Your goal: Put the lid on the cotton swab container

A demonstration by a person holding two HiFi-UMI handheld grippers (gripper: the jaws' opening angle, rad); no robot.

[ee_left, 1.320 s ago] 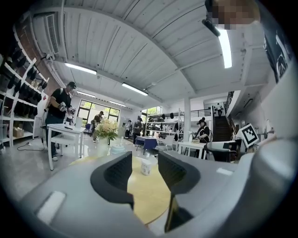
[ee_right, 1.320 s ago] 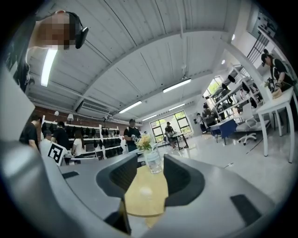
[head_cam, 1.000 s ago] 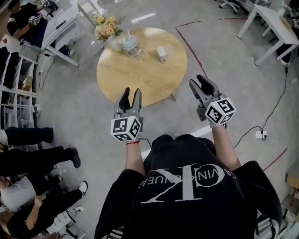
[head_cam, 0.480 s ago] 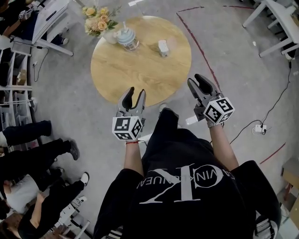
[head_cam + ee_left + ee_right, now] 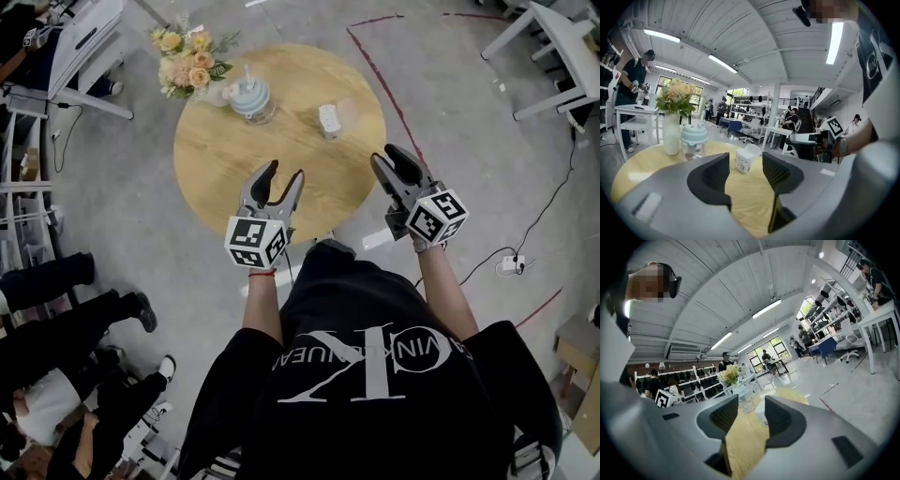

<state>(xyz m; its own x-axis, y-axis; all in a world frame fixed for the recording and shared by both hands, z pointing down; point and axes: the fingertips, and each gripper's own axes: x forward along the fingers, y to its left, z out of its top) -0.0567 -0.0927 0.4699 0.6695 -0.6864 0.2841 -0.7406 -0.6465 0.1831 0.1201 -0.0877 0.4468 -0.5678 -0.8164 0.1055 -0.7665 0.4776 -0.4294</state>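
Cotton swab container (image 5: 327, 120), a small white tub, stands upright on the round wooden worktop (image 5: 234, 155), in its far right part and a little in from the rim. A pale, see-through piece lies just beside it, on the side nearer the right rim; whether that is the lid cannot be told.

The left gripper (image 5: 283, 172) hangs over the worktop's near edge, and its jaws have just been opening. They stand apart with nothing gripped. In the left gripper view the container (image 5: 743, 162) shows in the gap between the two jaws, but it sits well beyond them across bare wood, touching neither.

The right gripper (image 5: 384, 155) is at the near right rim of the worktop, jaws released and parted, holding nothing. In the right gripper view only wood lies between them, and the container peeks out past the right-hand jaw, partly covered by it and well apart from it.

A glass jar with a pale blue lid (image 5: 250, 99) stands toward the far edge, left of the container. A vase of flowers (image 5: 187, 64) stands at the far left rim.
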